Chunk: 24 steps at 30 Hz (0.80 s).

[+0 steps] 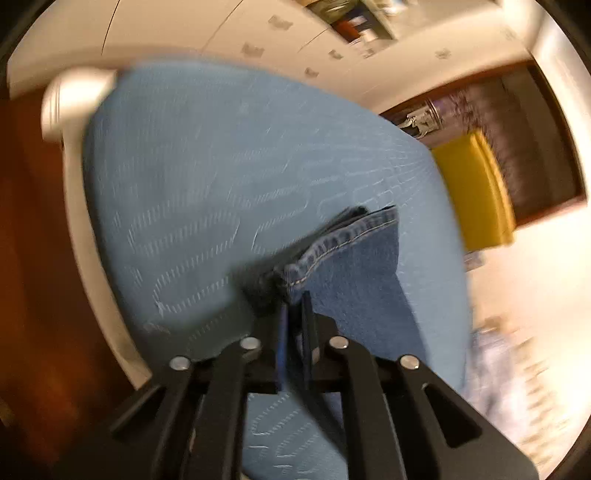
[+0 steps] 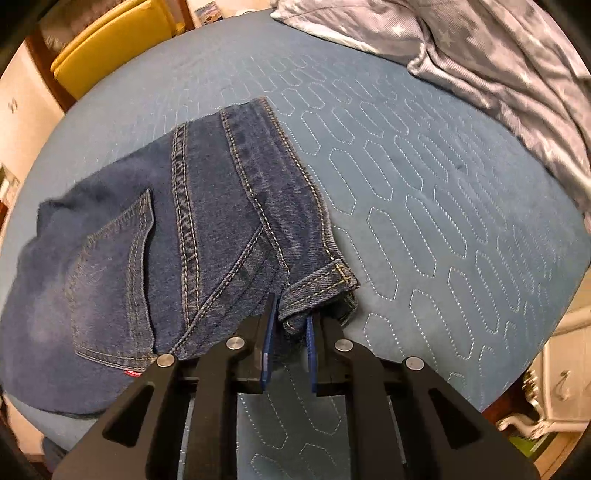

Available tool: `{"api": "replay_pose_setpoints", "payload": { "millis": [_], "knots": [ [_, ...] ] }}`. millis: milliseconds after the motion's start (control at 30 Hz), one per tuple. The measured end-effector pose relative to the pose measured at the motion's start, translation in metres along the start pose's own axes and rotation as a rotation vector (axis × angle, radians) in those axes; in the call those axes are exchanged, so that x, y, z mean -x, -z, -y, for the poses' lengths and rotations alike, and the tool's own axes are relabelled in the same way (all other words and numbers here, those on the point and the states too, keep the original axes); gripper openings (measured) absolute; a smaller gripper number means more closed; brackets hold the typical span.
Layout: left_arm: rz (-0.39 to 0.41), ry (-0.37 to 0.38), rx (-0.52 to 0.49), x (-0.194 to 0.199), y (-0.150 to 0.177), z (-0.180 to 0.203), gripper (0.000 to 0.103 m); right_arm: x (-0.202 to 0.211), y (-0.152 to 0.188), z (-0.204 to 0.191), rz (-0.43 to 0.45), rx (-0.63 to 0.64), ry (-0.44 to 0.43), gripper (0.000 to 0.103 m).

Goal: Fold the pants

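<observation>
Blue denim pants (image 2: 159, 236) lie on a light blue quilted bed (image 2: 424, 206), waistband and back pocket toward me in the right wrist view. My right gripper (image 2: 290, 314) is shut on the waistband corner by a belt loop. In the blurred left wrist view, my left gripper (image 1: 293, 302) is shut on a stitched hem edge of the pants (image 1: 347, 254) and holds it above the bed (image 1: 184, 177). The rest of the pants hang down to the right there.
A grey star-patterned duvet (image 2: 480, 55) is bunched at the far right of the bed. A yellow chair (image 2: 107, 40) stands beyond the bed, also in the left wrist view (image 1: 476, 192). White cupboards (image 1: 258, 33) line the wall. A white nightstand (image 2: 561, 376) stands at the right.
</observation>
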State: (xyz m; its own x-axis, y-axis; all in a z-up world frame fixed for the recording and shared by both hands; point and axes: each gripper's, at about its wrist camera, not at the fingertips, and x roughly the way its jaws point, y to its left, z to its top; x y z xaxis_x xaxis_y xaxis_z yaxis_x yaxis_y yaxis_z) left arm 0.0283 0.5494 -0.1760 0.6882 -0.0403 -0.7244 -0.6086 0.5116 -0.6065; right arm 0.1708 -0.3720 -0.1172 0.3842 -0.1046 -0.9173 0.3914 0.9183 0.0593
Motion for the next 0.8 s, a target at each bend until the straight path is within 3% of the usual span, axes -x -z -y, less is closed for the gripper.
{"api": "replay_pose_setpoints", "payload": {
  "millis": [33, 67, 133, 233, 333, 400, 433, 467, 533, 600, 633, 800],
  "knots": [
    [0.060, -0.097, -0.090, 0.010, -0.001, 0.016, 0.039, 0.000, 0.000, -0.002, 0.003, 0.016, 0.011, 0.010],
    [0.114, -0.148, -0.137, 0.015, -0.001, 0.031, 0.063, 0.000, 0.000, -0.003, 0.004, 0.020, 0.015, 0.011],
    [0.194, -0.152, -0.278, 0.020, -0.005, 0.065, 0.068, 0.000, -0.001, -0.003, 0.003, 0.019, 0.012, 0.014],
    [0.159, -0.178, -0.470, -0.009, -0.014, 0.114, 0.068, -0.001, -0.002, -0.005, 0.005, 0.022, 0.015, 0.017],
    [0.055, -0.220, -0.624, -0.057, -0.031, 0.138, 0.068, 0.004, -0.002, -0.005, 0.005, 0.024, -0.006, 0.030],
    [-0.012, -0.248, -0.642, -0.081, -0.046, 0.131, 0.067, 0.014, -0.001, -0.006, 0.015, 0.029, 0.006, 0.078],
    [-0.041, -0.265, -0.633, -0.089, -0.053, 0.129, 0.054, 0.021, -0.001, -0.006, 0.036, 0.047, 0.046, 0.087],
    [-0.101, -0.230, -0.604, -0.098, -0.062, 0.120, 0.034, 0.027, 0.000, -0.007, 0.058, 0.072, 0.062, 0.087],
    [-0.141, -0.163, -0.610, -0.099, -0.066, 0.117, 0.022, 0.039, -0.002, -0.005, 0.078, 0.129, 0.089, 0.087],
    [-0.148, -0.184, -0.655, -0.099, -0.066, 0.120, 0.020, 0.054, -0.009, -0.003, 0.105, 0.146, 0.175, 0.083],
    [-0.149, -0.178, -0.643, -0.100, -0.069, 0.119, 0.020, 0.060, -0.013, -0.010, 0.117, 0.180, 0.155, 0.079],
    [-0.107, -0.161, -0.564, -0.090, -0.068, 0.100, 0.019, 0.086, -0.048, -0.119, 0.201, 0.471, -0.138, 0.077]
  ]
}}
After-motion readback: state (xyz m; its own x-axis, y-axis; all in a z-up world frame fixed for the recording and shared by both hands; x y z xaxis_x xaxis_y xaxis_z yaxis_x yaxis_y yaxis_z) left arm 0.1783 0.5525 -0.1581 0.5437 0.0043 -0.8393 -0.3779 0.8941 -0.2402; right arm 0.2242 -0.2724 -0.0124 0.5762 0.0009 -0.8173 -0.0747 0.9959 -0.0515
